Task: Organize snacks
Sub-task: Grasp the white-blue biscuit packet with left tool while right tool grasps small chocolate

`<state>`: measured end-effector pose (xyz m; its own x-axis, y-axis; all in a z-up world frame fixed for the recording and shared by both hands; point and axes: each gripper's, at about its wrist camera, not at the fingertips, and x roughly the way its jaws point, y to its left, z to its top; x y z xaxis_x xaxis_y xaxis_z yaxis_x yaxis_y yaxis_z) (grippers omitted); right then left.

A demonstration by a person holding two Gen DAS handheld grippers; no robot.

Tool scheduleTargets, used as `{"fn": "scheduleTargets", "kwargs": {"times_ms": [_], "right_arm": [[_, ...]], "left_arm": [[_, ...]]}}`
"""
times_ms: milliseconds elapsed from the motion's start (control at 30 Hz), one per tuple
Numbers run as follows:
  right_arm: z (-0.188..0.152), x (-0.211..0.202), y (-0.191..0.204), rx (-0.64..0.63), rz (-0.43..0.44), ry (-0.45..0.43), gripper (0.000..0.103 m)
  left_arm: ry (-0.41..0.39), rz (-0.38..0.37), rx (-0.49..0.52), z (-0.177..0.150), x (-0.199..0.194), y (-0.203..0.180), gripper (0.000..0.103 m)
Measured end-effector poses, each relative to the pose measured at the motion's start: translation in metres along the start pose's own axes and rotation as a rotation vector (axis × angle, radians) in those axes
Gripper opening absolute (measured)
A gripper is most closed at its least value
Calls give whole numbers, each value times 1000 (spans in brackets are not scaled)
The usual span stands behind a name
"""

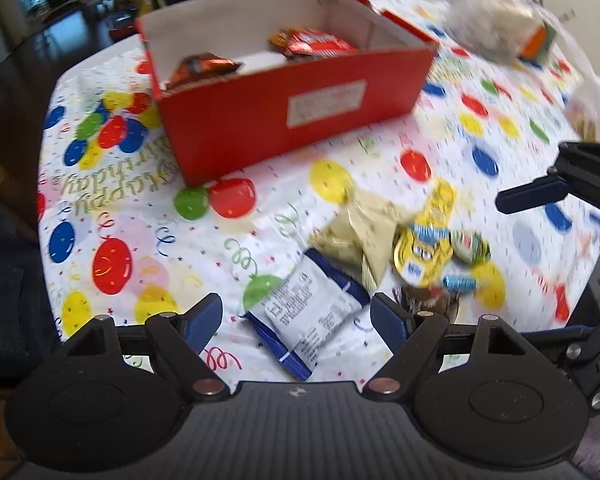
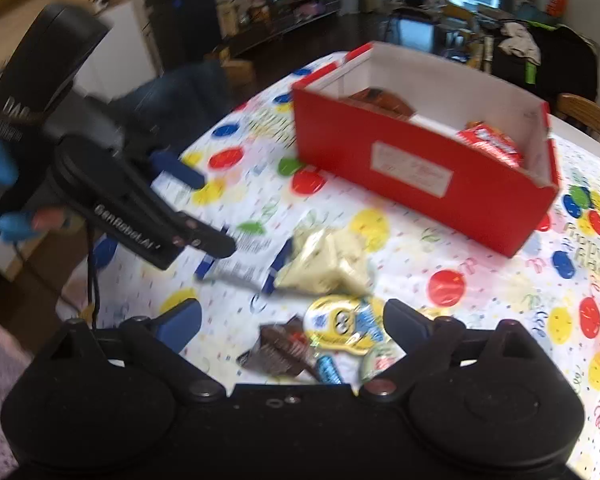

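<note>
Hovering both grippers wide open over the loose snacks, with the box (image 1: 284, 104) waiting behind them.

Your left gripper (image 1: 296, 320) brackets the white packet (image 1: 312, 312), fingers spread on either side and gripping nothing, so that packet looks like its pick. Your right gripper (image 2: 292, 326) is just as open and empty above the yellow cup (image 2: 340, 324), the brown wrapper (image 2: 278, 350) and the small foil pieces beside them. The cream pouch (image 1: 360, 228) lies between the two clusters. These snacks lie scattered on the tablecloth (image 1: 148, 240), near the box but outside it; the box already holds a few red and orange packs (image 1: 312, 42), so it likely serves as the collecting place.
</note>
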<state>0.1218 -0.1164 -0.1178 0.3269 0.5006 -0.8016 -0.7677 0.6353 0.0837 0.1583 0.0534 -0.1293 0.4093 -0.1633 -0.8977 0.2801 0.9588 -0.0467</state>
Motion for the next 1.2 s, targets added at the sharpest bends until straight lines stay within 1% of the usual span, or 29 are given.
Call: {"fn": "scheduleTargets", "kwargs": {"times_ms": [33,100,200,367,533,600,700,833,867,933,1033,1100,1133,1200], "right_arm": [[-2,4,3,-15,4,11,93],[-6,10,7,-33,12,29,86],[-11,21,10,-30,30,60,78],[-14,30,14,-56,37,80,72],[-14,33,19,-97,22,78,70],[-14,35,19,-110,15,85,65],[-15,37,17,-113,6,90,60],[-16,41,15,-104,-5,101,57],[-17,42,14,-103,-7,102,56],[-17,42,14,-102,-10,100,55],[-17,45,14,-111,-14,101,48],[-16,46,15,-116,-19,100,44],[-16,47,15,-117,-21,101,43],[-16,47,16,-122,-24,101,40]], "left_arm": [[11,-2,17,-1,4,-1,81],[29,-1,54,-4,11,-4,81],[49,-6,116,-7,19,-8,81],[93,-31,182,-5,33,-12,81],[121,-40,191,-4,48,-10,81],[123,-31,201,-3,52,-11,81],[129,-28,184,-1,58,-9,80],[133,-22,144,-1,63,-4,79],[128,-22,134,-1,62,-3,78],[120,-23,114,-2,62,-2,77],[107,-10,90,-3,60,-2,75],[101,8,81,-5,58,-4,68],[100,16,73,-5,58,-5,66],[96,27,46,-7,56,-6,58]]}}
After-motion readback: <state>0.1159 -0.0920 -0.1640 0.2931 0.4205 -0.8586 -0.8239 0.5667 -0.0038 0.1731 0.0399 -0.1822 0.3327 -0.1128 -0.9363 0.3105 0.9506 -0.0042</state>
